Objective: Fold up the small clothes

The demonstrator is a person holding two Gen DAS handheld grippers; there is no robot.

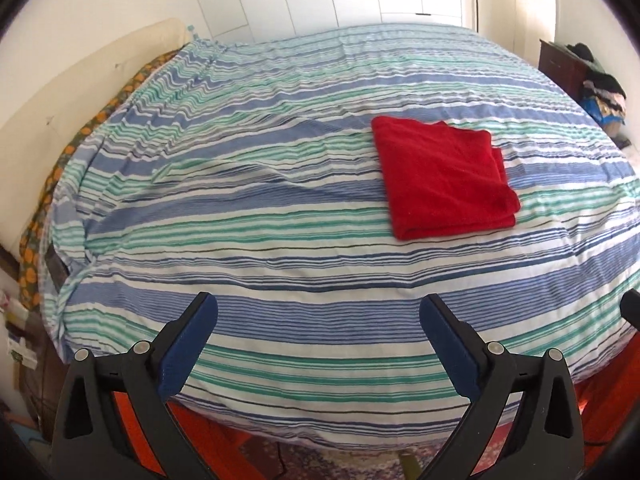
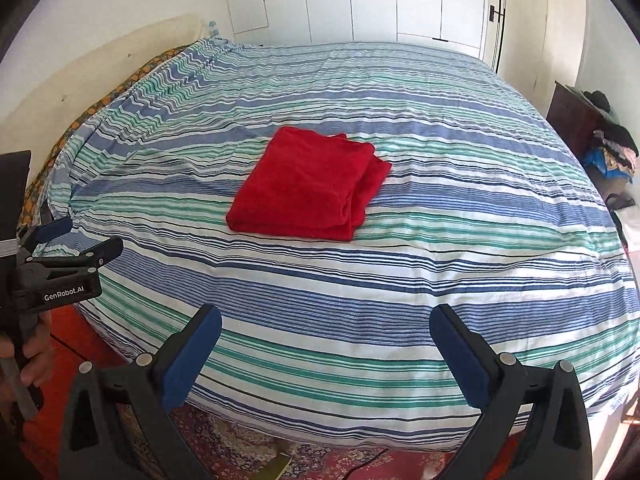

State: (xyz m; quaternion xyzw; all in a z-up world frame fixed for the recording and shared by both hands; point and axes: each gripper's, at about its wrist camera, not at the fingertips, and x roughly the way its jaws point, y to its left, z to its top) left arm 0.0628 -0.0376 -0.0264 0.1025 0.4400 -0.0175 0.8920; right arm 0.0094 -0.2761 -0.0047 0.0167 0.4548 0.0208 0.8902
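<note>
My left gripper [image 1: 318, 312] and right gripper [image 2: 326, 324] gape empty over the bed's [image 2: 400, 300] near edge; the red cloth [image 2: 306, 184] lies folded mid-bed. I'd square its offset right layers.

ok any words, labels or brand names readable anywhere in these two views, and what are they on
"GenRobot.AI": white lettering on the black body of the left gripper, seen in the right wrist view.
Small packets or boxes on the floor by the bed's left edge, left wrist view: any print is too small and blurred to read.
Nothing readable on the red folded cloth, the striped bedspread or the white cupboard doors.
</note>
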